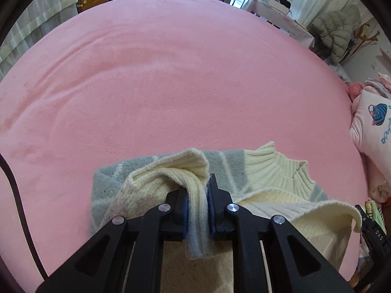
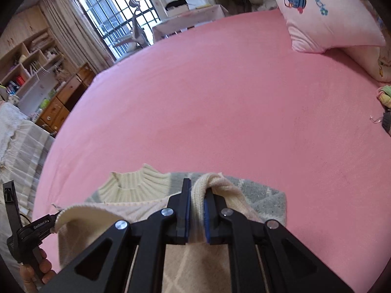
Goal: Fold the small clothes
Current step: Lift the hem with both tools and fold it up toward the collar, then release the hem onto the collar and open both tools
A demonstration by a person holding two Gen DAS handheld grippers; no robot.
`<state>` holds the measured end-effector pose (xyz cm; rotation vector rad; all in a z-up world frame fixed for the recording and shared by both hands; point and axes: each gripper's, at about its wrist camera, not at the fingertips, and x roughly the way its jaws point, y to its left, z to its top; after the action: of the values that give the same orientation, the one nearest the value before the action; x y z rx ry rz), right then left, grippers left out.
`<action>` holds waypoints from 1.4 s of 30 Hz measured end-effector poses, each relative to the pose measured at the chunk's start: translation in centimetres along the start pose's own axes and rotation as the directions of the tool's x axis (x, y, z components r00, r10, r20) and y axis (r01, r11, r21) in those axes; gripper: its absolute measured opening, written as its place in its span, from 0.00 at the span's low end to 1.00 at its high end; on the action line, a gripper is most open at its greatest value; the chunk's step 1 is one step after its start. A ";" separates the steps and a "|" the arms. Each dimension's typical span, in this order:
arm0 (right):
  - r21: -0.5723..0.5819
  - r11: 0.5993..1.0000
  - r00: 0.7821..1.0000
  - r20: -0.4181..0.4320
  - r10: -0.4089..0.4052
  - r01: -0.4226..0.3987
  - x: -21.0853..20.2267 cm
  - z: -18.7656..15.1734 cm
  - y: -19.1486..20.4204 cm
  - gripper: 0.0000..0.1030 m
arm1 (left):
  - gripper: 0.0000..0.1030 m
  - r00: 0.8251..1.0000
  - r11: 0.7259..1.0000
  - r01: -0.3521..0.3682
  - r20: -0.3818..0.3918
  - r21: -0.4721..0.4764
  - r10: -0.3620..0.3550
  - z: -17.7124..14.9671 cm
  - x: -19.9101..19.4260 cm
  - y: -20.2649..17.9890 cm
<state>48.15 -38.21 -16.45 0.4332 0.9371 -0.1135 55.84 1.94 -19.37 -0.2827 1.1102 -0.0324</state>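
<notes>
left gripper (image 1: pixel 198 204) black, blue pads, pinching ribbed cream knit of sweater (image 1: pixel 276 171) | right gripper (image 2: pixel 196 213) clamped on ribbed cuff too | sweater lying on pink fleece bedsheet (image 1: pixel 171 85), grey patterned panel, ribbed collar | pillow (image 2: pixel 325 12) beyond, pink, printed

Two black handheld grippers point steeply downward, side by side. The left gripper (image 1: pixel 197 196) has its blue-padded jaws clamped on a bunched fold of cream ribbed knit. The right gripper (image 2: pixel 197 204) pinches another fold likewise. In the right wrist view, a person's hand (image 2: pixel 36 272) grips the left gripper's handle.
</notes>
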 end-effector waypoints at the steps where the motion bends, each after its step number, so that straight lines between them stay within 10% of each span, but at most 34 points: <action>1: 0.002 1.000 1.000 -0.005 -0.008 0.008 0.7 0.1 -0.1 0.08 | 0.13 1.000 1.000 -0.002 -0.005 -0.005 0.002 0.1 0.5 0.0; 15: 0.084 0.996 0.998 -0.040 0.047 -0.043 0.3 2.0 -0.9 0.19 | 0.31 0.997 0.999 0.052 0.052 0.012 -0.053 2.2 -2.3 0.1; 17: 0.068 0.997 0.999 0.007 0.031 -0.032 -1.1 2.5 -0.7 0.30 | 0.62 0.995 1.000 0.016 0.095 0.018 -0.017 2.4 -3.3 0.0; 22: 0.070 0.997 0.991 0.134 0.016 -0.025 -5.0 3.3 -0.9 0.53 | 0.67 0.983 0.998 -0.052 0.177 0.025 0.047 2.9 -5.9 0.4; 30: -0.136 0.991 0.994 0.111 -0.003 0.018 -6.5 1.9 2.6 0.44 | 0.67 0.989 0.989 -0.044 0.148 0.139 0.023 -0.2 -7.2 -1.2; 34: -0.226 0.974 0.999 0.026 0.020 -0.013 -6.0 -1.6 4.3 0.24 | 0.67 0.996 0.970 -0.024 0.084 0.242 0.004 -4.5 -7.3 -2.1; 42: -0.337 0.935 0.992 -0.100 0.081 -0.111 -6.2 -10.9 8.4 0.20 | 0.66 0.998 0.922 0.039 0.028 0.385 -0.054 -13.2 -9.1 -5.1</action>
<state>38.56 -26.66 -14.48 0.1609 0.9949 0.1577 40.68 -4.21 -15.57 0.0441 1.0340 -0.2841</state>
